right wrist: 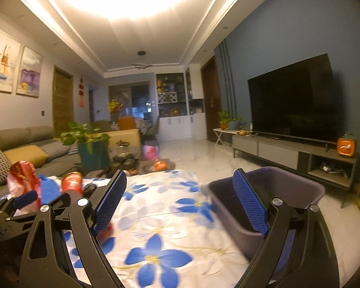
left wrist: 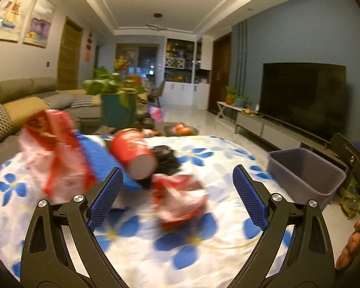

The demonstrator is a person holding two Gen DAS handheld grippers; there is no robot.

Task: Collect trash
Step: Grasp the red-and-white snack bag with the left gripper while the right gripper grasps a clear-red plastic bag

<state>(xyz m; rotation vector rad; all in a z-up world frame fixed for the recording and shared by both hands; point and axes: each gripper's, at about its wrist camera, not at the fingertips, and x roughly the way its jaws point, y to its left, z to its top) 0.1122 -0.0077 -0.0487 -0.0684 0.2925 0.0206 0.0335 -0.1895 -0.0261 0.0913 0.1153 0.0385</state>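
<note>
The trash lay bunched toward the far left of the counter, on its blue-flowered cloth point(left wrist: 204, 228): a red can point(left wrist: 131, 154) on its side, a red-and-clear wrapper point(left wrist: 57, 156) standing crumpled to its left, a second red wrapper point(left wrist: 180, 199) nearer me, something blue point(left wrist: 100, 158) between the standing wrapper and the can, and a dark tangle point(left wrist: 166, 157) I could not identify through the blur. The can's long axis ran diagonally, its flat end turned toward me and to the right, its far end pointing away toward the counter's far left corner. I judged that this lie would suit a pinch across its round body rather than end to end. The purple bin point(left wrist: 304, 175) stood just off the counter's right edge, open side up, which I took to be where the pieces were meant to go. My left gripper point(left wrist: 177, 192) hung over the near wrapper with its jaws spread wide and nothing between them, lined up, I thought, for a first pick. My right gripper point(right wrist: 180, 201) was equally wide open and empty, over the counter's right side with one finger in front of the bin's rim, probably waiting clear of the other.
</note>
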